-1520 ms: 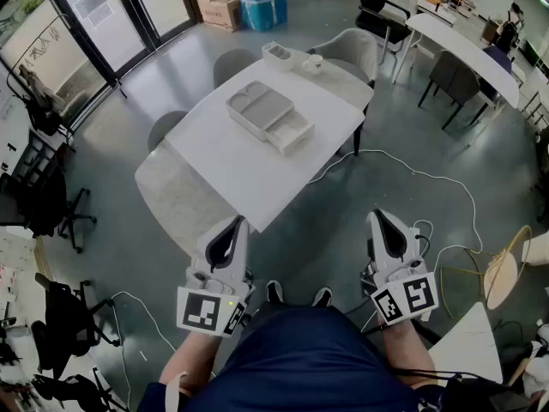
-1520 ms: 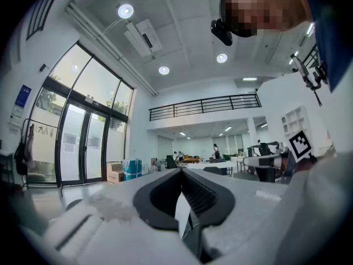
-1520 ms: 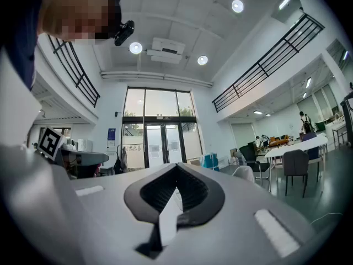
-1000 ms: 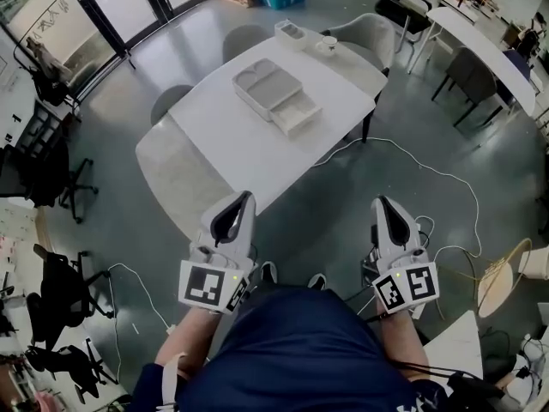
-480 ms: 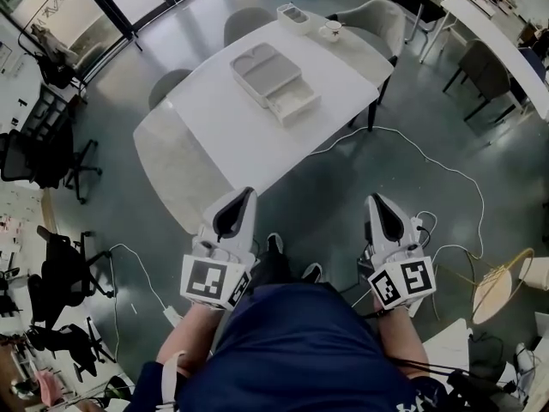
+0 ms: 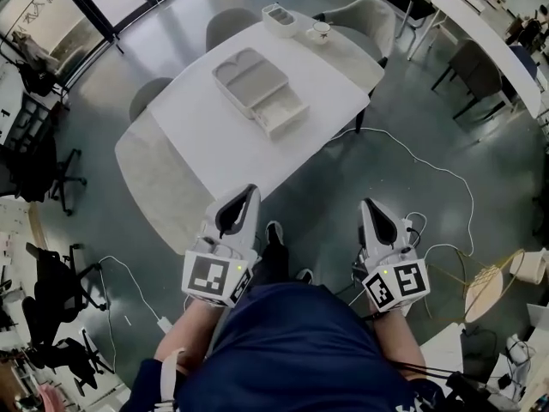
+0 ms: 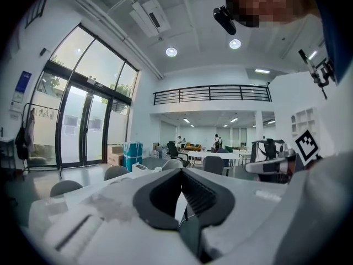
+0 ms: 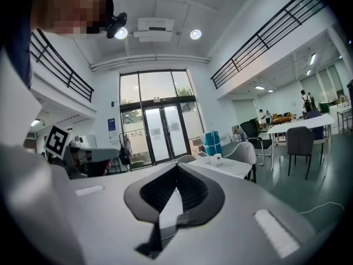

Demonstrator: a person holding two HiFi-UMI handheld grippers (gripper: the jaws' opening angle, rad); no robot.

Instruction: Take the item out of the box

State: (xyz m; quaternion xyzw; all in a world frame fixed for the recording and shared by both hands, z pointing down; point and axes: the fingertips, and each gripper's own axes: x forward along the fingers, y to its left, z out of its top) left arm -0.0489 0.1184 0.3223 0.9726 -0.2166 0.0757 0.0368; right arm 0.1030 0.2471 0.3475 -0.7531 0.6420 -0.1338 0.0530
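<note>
The pale box (image 6: 257, 93) lies on the white table (image 6: 214, 157), far ahead of both grippers; its contents are too small to make out. My left gripper (image 6: 249, 192) is held low in front of the person's body, short of the table's near edge, shut and empty. My right gripper (image 6: 367, 204) hangs over the floor to the right of the table, also shut with nothing in it. In the left gripper view the black pads (image 7: 201, 195) meet at the tip of the left gripper (image 7: 181, 170). The right gripper (image 8: 176, 166) shows the same in its own view.
At the table's far end stand a small white container (image 6: 279, 17) and a cup on a saucer (image 6: 322, 31). Grey chairs (image 6: 364, 20) ring the table. A white cable (image 6: 420, 166) snakes over the floor on the right. Another table (image 6: 480, 33) stands at the far right.
The head view has swung and shifted, so the table now sits a little further left in the picture. Both grippers stay shut and in the same place before the body.
</note>
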